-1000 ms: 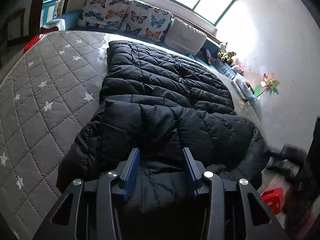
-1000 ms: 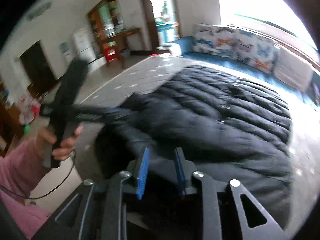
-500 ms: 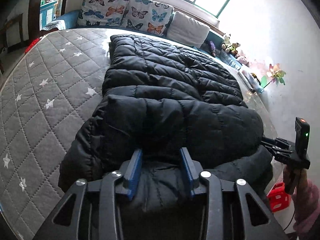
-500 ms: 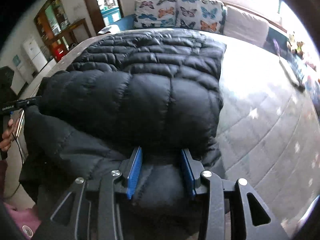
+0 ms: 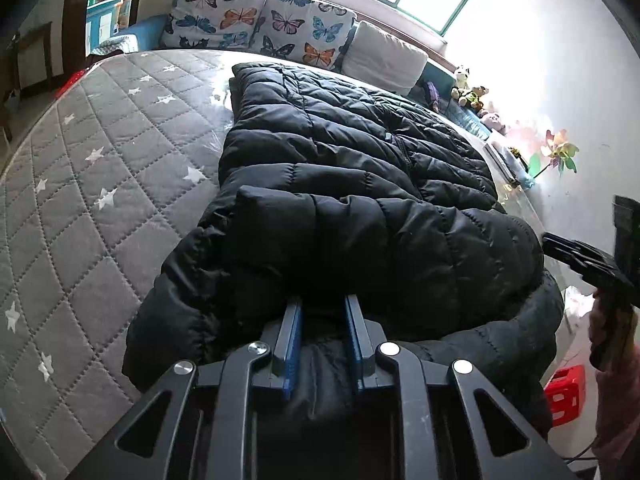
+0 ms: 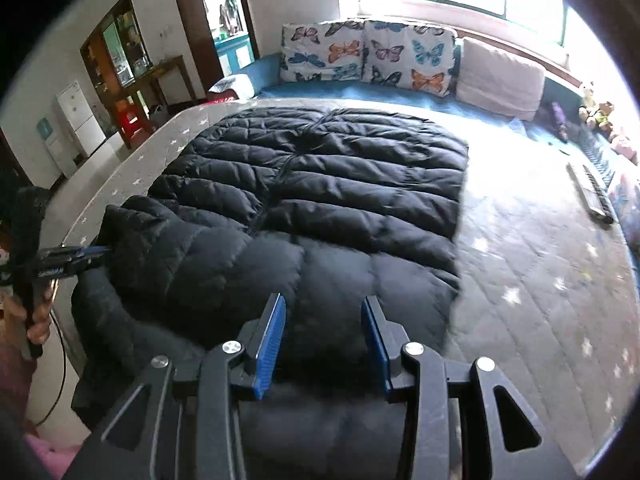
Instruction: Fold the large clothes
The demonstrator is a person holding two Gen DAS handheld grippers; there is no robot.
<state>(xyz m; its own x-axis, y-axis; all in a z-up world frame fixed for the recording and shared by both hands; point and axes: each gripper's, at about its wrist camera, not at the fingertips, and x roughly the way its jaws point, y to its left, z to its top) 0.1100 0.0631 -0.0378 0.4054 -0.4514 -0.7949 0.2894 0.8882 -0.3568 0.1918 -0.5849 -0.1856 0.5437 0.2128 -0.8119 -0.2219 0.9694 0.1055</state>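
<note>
A large black puffer jacket (image 5: 360, 184) lies on the grey star-quilted mattress (image 5: 80, 184), its near part folded back over the body. It also shows in the right wrist view (image 6: 320, 200). My left gripper (image 5: 320, 308) sits at the jacket's near edge with dark fabric between its blue pads, narrowly parted. My right gripper (image 6: 322, 316) is open above the folded part, pads wide apart with nothing between them. The right gripper shows at the left view's right edge (image 5: 576, 256); the left gripper shows at the right view's left edge (image 6: 68, 260).
Butterfly cushions (image 5: 260, 28) and a beige pillow (image 5: 384, 56) line the far side under the window. Soft toys (image 5: 472, 92) and a paper flower (image 5: 560, 156) stand by the right wall. A red stool (image 5: 566, 388) is on the floor. A cabinet (image 6: 76, 120) stands left.
My right gripper has opened wider and lifted off the jacket. The folded part now rests flat on the body. The left gripper has stayed at the near edge.
</note>
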